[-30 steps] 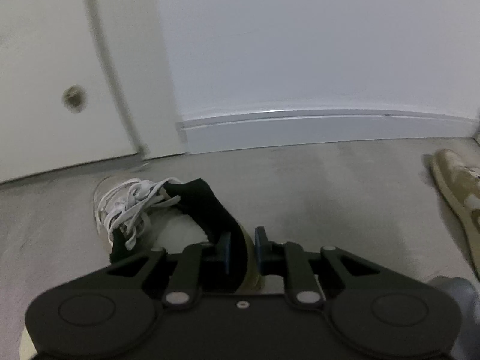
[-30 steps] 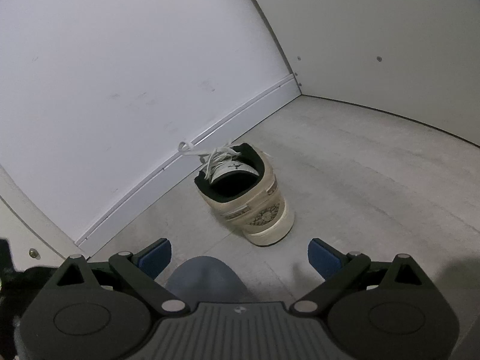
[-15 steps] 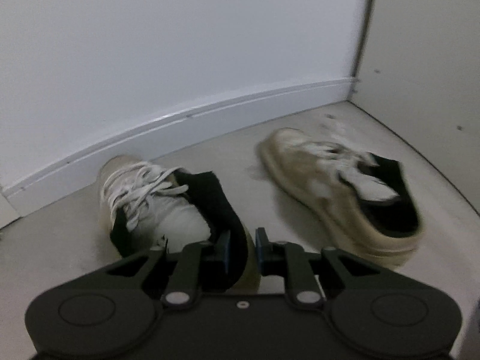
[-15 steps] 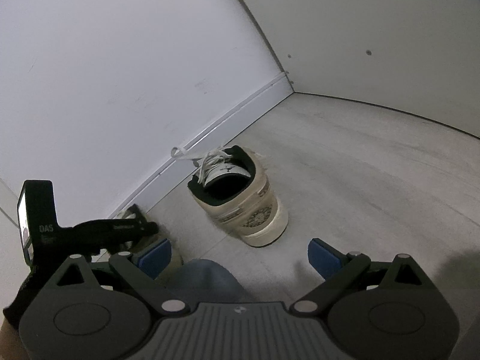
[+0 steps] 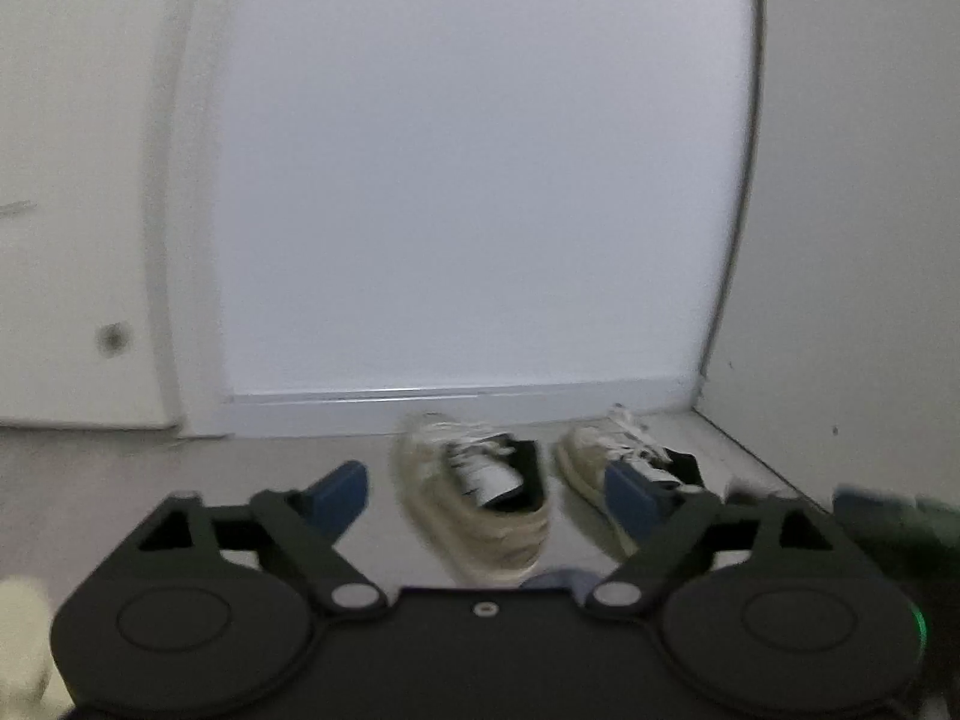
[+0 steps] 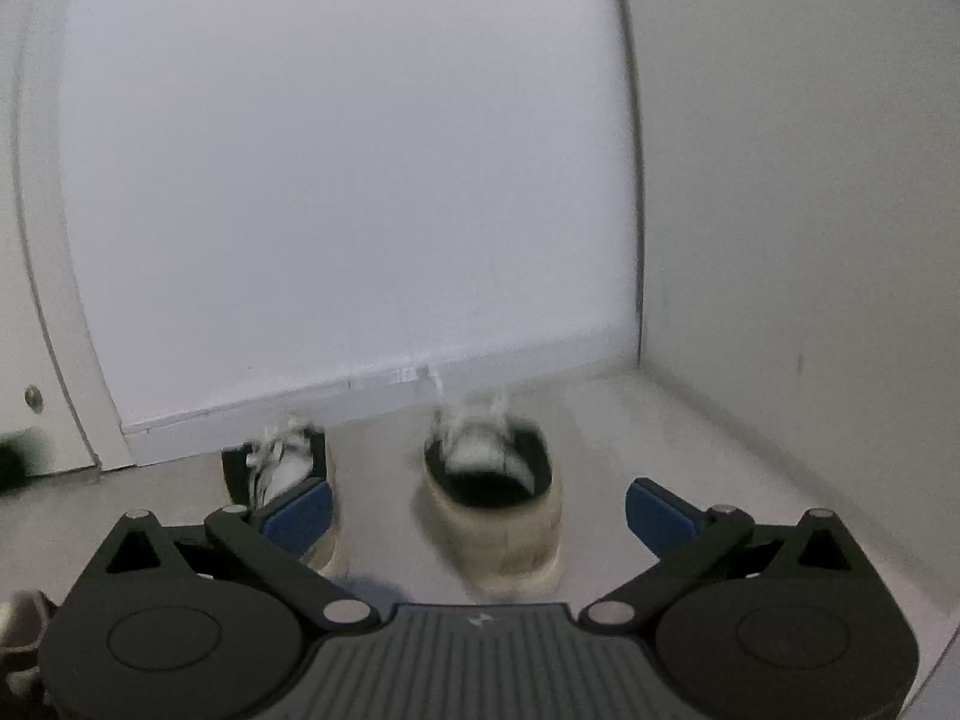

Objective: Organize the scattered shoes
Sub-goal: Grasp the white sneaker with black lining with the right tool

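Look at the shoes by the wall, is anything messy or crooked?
Nothing stands out. The left shoe and right shoe sit side by side on the floor, toes toward the baseboard. Motion blur hides fine detail.

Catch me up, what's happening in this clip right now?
A person with a handheld tool in each hand is tidying shoes. Both the left tool and the right tool are open and hold nothing. Two beige sneakers, the left sneaker and the right sneaker, sit side by side on the floor, toes toward the baseboard, near the corner of the room. The frames are motion-blurred, so finer detail is hard to tell.
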The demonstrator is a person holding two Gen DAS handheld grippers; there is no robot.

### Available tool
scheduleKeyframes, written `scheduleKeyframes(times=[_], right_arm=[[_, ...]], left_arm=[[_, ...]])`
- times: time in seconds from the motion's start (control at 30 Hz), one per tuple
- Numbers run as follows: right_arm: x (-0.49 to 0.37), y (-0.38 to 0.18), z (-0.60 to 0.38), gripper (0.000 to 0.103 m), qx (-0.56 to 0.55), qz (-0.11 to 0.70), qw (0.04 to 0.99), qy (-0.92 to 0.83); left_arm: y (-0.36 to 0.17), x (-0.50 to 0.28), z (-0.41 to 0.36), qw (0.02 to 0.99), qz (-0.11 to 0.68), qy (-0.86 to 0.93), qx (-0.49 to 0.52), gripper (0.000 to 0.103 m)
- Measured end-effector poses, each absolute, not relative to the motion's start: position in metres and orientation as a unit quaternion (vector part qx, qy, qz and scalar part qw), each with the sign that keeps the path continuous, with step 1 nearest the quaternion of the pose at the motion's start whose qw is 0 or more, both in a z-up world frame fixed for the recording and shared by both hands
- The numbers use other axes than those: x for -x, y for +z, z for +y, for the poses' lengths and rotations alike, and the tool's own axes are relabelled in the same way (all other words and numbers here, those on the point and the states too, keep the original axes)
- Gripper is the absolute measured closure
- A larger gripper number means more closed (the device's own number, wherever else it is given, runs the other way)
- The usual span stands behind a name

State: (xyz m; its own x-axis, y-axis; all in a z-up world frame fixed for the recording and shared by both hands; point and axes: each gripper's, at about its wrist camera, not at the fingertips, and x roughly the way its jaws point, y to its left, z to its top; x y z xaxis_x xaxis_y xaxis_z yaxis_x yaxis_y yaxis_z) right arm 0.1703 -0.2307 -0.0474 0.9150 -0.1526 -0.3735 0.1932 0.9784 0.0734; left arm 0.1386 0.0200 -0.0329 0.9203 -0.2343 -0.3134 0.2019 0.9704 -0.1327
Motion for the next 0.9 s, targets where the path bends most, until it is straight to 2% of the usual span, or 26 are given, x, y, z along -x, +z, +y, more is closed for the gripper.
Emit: scheduleKeyframes(times=[0.13, 0.2, 0.3, 0.37, 0.6, 0.77, 0.9], right_arm=[[-0.204, -0.053, -0.234, 0.004, -0.062, 0.208, 0.975, -0.048], [-0.225, -0.062, -0.236, 0.016, -0.059, 0.229, 0.971, -0.028], [-0.247, -0.092, -0.235, 0.032, 0.020, 0.258, 0.966, 0.006], [-0.251, -0.106, -0.237, 0.045, 0.047, 0.266, 0.962, 0.027], [-0.267, -0.126, -0.231, 0.045, 0.061, 0.270, 0.959, 0.061], [-0.272, -0.135, -0.211, 0.035, 0.135, 0.258, 0.954, 0.068], [-0.276, -0.135, -0.208, 0.034, 0.144, 0.260, 0.953, 0.058]], left_arm=[[-0.061, -0.089, 0.069, 0.976, 0.176, -0.019, 0.130, 0.011], [-0.063, -0.083, 0.089, 0.968, 0.153, -0.011, 0.199, 0.011], [-0.071, -0.085, 0.110, 0.954, 0.141, 0.010, 0.263, 0.011], [-0.077, -0.095, 0.105, 0.950, 0.162, 0.014, 0.265, 0.012], [-0.079, -0.115, 0.080, 0.959, 0.190, -0.013, 0.208, 0.012], [-0.085, -0.123, 0.082, 0.955, 0.210, -0.011, 0.206, 0.012], [-0.086, -0.122, 0.082, 0.955, 0.213, -0.009, 0.207, 0.012]])
